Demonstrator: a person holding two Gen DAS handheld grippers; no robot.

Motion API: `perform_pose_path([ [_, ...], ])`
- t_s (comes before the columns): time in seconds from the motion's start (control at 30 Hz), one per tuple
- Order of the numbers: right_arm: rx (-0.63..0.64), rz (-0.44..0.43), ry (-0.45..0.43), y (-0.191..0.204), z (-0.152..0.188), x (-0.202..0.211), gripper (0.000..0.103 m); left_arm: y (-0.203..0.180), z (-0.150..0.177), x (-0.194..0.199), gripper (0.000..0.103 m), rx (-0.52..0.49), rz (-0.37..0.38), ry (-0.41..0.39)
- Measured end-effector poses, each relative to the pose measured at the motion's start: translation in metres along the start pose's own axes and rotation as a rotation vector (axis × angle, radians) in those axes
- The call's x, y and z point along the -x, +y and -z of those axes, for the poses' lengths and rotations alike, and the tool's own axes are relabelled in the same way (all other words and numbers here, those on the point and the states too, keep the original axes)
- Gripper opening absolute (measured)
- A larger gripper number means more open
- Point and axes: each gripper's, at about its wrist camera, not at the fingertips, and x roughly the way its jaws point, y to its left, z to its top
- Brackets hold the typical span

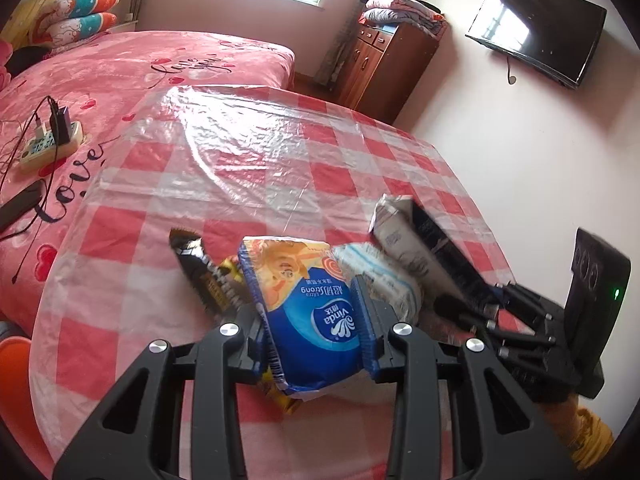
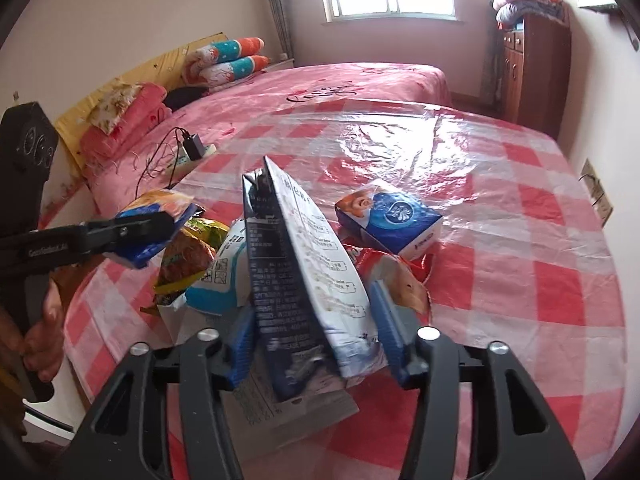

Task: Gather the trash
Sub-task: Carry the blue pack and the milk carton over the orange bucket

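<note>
My left gripper [image 1: 316, 320] is shut on a blue Vinda tissue pack [image 1: 308, 300] and holds it above the checked table [image 1: 240, 168]; the pack also shows in the right wrist view [image 2: 152, 220]. My right gripper [image 2: 316, 336] is shut on a flattened white and dark carton [image 2: 296, 264], also visible in the left wrist view [image 1: 416, 240]. Under the grippers lie a black and yellow snack wrapper [image 1: 208, 276], a white and light-blue bag [image 2: 228, 272], an orange-green snack bag [image 2: 188, 256], a red wrapper [image 2: 392, 276] and a second blue tissue pack [image 2: 392, 216].
The table has a red and white checked cloth under clear plastic [image 2: 520, 240]. A pink bed [image 1: 120, 68] lies beyond it, with a power strip and cables [image 1: 48, 140]. A wooden cabinet [image 1: 380, 60] and a wall TV [image 1: 536, 44] stand behind.
</note>
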Motion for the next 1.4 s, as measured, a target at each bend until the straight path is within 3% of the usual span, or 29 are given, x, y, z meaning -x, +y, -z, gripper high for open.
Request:
perform_pose_path([
  [0.33, 0.051, 0.078, -0.002, 0.017, 0.004, 0.012, 0.032, 0.025, 0.025, 0.025, 0.037, 0.019, 0.001, -0.018],
  [0.8, 0.008, 0.069, -0.050, 0.027, -0.005, 0.043, 0.031, 0.055, 0.048, 0.054, 0.037, 0.057, -0.003, -0.058],
  [1.1, 0.016, -0.106, -0.063, 0.069, -0.030, 0.053, 0.031, 0.084, 0.059, 0.086, 0.037, 0.107, -0.063, -0.105],
  [1.4, 0.069, -0.406, 0.036, 0.151, -0.052, 0.024, 0.031, 0.136, 0.079, 0.128, 0.037, 0.212, -0.168, -0.150],
])
